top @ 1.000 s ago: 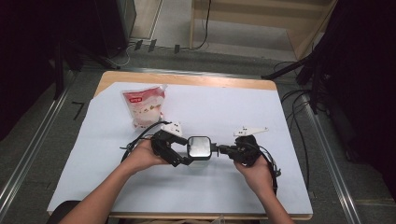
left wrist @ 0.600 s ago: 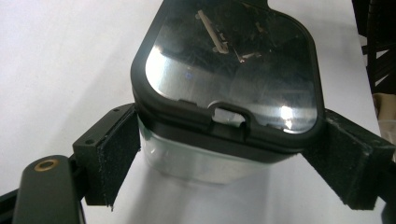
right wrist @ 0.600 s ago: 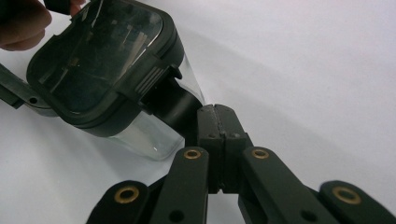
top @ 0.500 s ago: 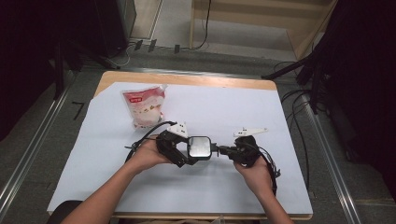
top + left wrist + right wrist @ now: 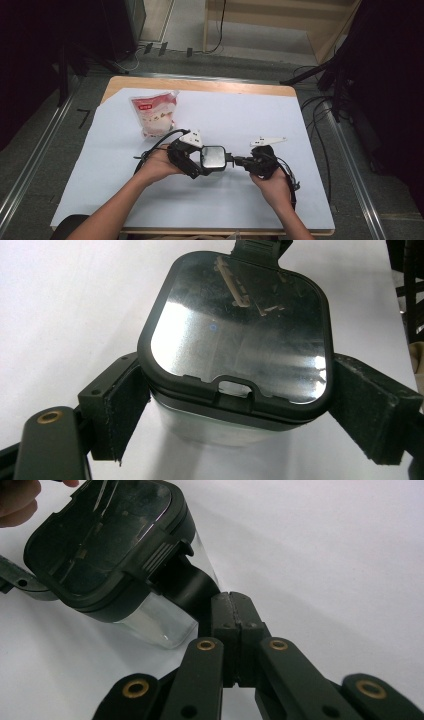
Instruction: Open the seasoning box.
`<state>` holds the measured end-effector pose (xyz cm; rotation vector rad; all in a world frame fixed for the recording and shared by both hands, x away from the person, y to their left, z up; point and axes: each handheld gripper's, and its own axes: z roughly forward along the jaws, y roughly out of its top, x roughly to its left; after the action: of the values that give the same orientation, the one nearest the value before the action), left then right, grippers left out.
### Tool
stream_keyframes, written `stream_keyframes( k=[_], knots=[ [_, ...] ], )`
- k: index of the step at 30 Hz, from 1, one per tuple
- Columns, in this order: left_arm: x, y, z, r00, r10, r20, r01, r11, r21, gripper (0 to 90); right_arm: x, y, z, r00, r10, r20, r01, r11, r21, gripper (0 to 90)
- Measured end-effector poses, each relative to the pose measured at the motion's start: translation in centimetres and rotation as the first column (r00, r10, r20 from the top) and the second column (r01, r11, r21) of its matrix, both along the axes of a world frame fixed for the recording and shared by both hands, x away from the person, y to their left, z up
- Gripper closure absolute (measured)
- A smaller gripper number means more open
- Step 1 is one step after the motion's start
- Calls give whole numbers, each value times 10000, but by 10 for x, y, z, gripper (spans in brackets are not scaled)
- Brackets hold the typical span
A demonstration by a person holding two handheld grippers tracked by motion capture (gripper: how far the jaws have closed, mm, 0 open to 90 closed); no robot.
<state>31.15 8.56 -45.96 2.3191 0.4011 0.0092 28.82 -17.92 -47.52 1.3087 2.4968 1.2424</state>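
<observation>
A: Where is the container located?

B: It is seen in the high view near the front middle of the surface, which is covered in white, between the two grippers. It is a clear box with a black-framed lid.

A: How is the left gripper set?

B: In the left gripper view, its padded jaws are placed against the two opposite sides of the container, just under the lid rim. The container is gripped.

A: And the right gripper?

B: In the right gripper view, its jaws are pressed fully together. A black latch tab at the lid's edge is met by their tips; whether the tab is pinched cannot be told.

A: What else is on the surface?

B: A snack pouch is laid toward the far left, well apart from the container.
</observation>
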Motion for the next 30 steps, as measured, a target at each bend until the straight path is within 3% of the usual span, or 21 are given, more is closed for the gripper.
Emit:
stream_keyframes(
  k=[6, 7, 16, 21, 27, 30],
  knots=[
    [-1, -1, 3, 9999, -34, 136, 32, 9998, 181, 154, -1, 0, 0, 10000, 35, -14, -35, 10000, -30, 900],
    [-1, 0, 3, 10000, 8, 77, -8, 10000, -10, 154, -1, 0, 0, 10000, 37, -26, -37, 10000, -34, 900],
    [-4, -2, 12, 9990, 54, 452, -47, 9999, -140, 154, -1, 1, 0, 10000, 2, -38, -2, 10000, -12, 900],
    [-3, -3, 13, 9997, 105, 228, -101, 9998, -186, 149, -1, 0, 0, 10000, 37, -57, -37, 10000, 20, 900],
    [-5, -5, 18, 9990, 97, 433, -93, 9999, -83, 151, -1, 1, 0, 10000, 58, -35, -58, 10000, 35, 900],
    [-3, -6, 18, 9996, 116, 254, -110, 9997, -232, 147, -1, 0, 0, 10000, 86, -26, -86, 10000, 22, 900]
  ],
)
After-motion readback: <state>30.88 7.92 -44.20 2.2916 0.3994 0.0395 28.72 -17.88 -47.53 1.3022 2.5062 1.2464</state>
